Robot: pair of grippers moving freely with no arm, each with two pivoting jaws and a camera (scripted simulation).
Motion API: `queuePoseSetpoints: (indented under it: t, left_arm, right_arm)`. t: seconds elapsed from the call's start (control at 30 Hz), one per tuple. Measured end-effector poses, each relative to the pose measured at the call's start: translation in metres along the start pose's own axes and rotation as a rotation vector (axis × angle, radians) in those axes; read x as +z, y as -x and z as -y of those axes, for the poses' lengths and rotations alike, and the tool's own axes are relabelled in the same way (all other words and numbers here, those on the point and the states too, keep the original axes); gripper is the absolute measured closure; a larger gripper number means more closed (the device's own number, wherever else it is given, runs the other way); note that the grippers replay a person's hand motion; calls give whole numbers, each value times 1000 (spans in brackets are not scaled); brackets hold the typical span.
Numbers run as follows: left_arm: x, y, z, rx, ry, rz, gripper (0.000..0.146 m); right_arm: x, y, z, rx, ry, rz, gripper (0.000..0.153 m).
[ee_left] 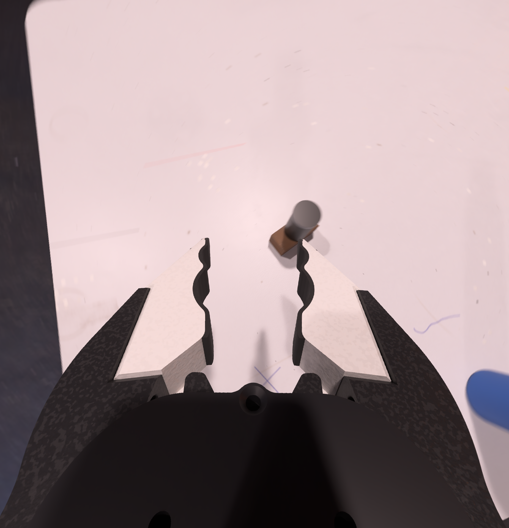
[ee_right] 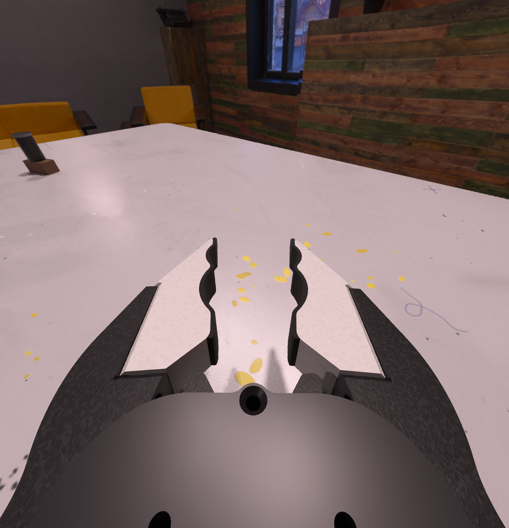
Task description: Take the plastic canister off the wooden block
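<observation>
A dark grey plastic canister (ee_left: pixel 303 220) stands upright on a small brown wooden block (ee_left: pixel 284 243) on the white table. My left gripper (ee_left: pixel 253 241) is open and empty, above the table, with the block just beyond its right fingertip (ee_left: pixel 302 251). In the right wrist view the canister (ee_right: pixel 30 148) and block (ee_right: pixel 43 166) sit far off at the upper left. My right gripper (ee_right: pixel 253 241) is open and empty, low over the table, well away from them.
The white table (ee_left: pixel 162 114) ends at a dark floor on the left. A blue and white object (ee_left: pixel 496 408) shows at the lower right edge. Yellow chairs (ee_right: pixel 167 105) and a wooden plank wall (ee_right: pixel 390 100) stand beyond the table (ee_right: pixel 133 228).
</observation>
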State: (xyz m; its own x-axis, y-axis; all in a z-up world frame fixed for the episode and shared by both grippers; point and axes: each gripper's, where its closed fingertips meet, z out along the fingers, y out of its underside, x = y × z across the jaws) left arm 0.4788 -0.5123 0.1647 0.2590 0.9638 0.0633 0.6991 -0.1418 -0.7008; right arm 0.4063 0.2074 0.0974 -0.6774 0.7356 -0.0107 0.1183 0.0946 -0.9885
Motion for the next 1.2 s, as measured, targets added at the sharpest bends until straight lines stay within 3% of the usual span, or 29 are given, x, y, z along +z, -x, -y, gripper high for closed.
queuePoseSetpoints:
  t: [0.13, 0.3, 0.57, 0.87, 1.2]
  left_arm:
    - [2, -57, 15, 331, 18, -136, 89]
    - [39, -96, 9, 671, 171, -187, 94]
    - [69, -97, 1, 827, 288, -254, 93]
    - [86, -75, -12, 969, 416, -206, 87]
    - [106, -64, -25, 1081, 567, -142, 91]
  right_arm:
    - [0, 7, 4, -13, -25, 48, 97]
    - [-4, 17, 8, -50, -62, 113, 85]
    - [-2, 19, 4, -54, -54, 137, 81]
    - [3, 24, 0, -59, -29, 170, 81]
    - [3, 23, 0, -53, -32, 167, 81]
